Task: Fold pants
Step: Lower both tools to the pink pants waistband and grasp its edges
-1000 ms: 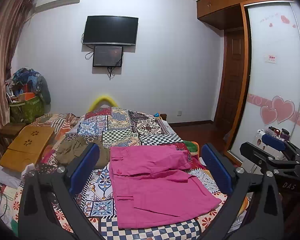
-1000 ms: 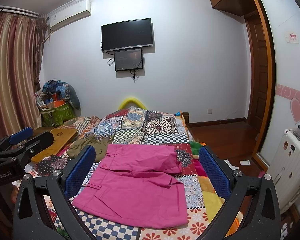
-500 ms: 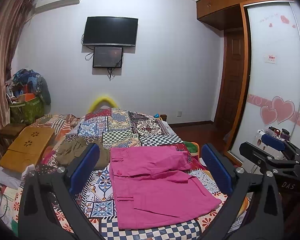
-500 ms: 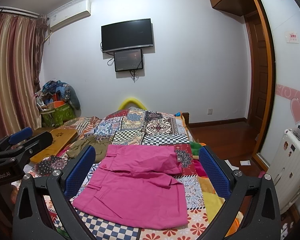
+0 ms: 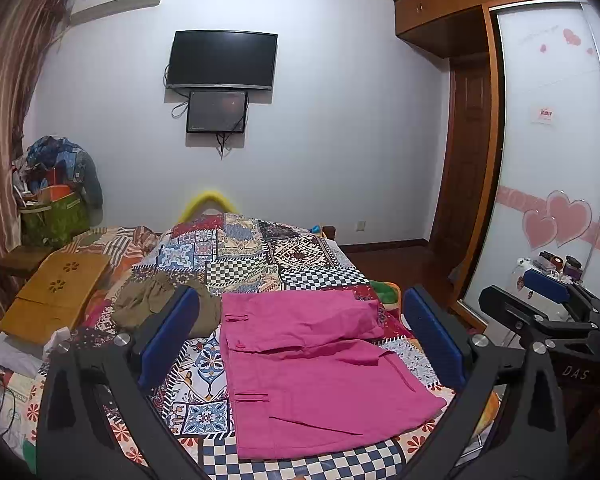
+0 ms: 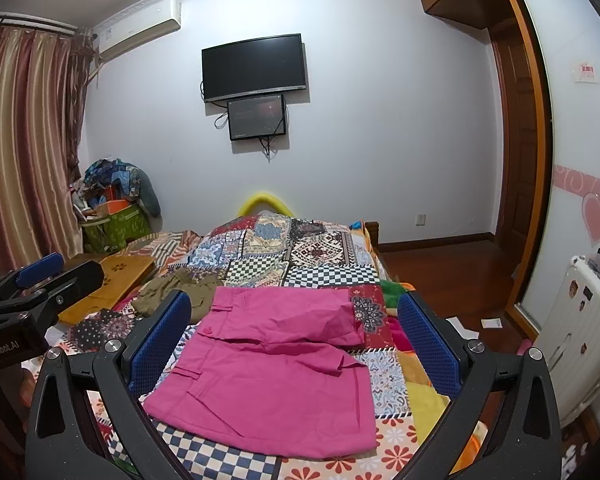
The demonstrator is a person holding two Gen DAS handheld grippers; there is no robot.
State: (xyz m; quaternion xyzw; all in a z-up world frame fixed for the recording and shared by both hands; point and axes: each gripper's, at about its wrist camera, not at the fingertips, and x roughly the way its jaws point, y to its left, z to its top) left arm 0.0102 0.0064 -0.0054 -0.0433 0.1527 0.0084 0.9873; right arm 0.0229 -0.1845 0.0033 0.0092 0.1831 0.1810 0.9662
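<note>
The pink pants (image 5: 316, 364) lie spread on the patchwork quilt (image 5: 252, 256), just ahead of and below both grippers, one leg laid across the other. The left gripper (image 5: 300, 344) hangs above the near end of the bed, its jaws spread wide and holding nothing — the pants show between its blue pads (image 5: 168, 336). The right gripper (image 6: 294, 344) does likewise, released and clear of the cloth, framing the same garment from slightly further right. Beyond the left pad of each tool sits a crumpled olive garment (image 6: 180, 292), perhaps touching the waistband edge, though the pad hides that spot. Further left rests a wooden lap tray (image 5: 56, 292).
</note>
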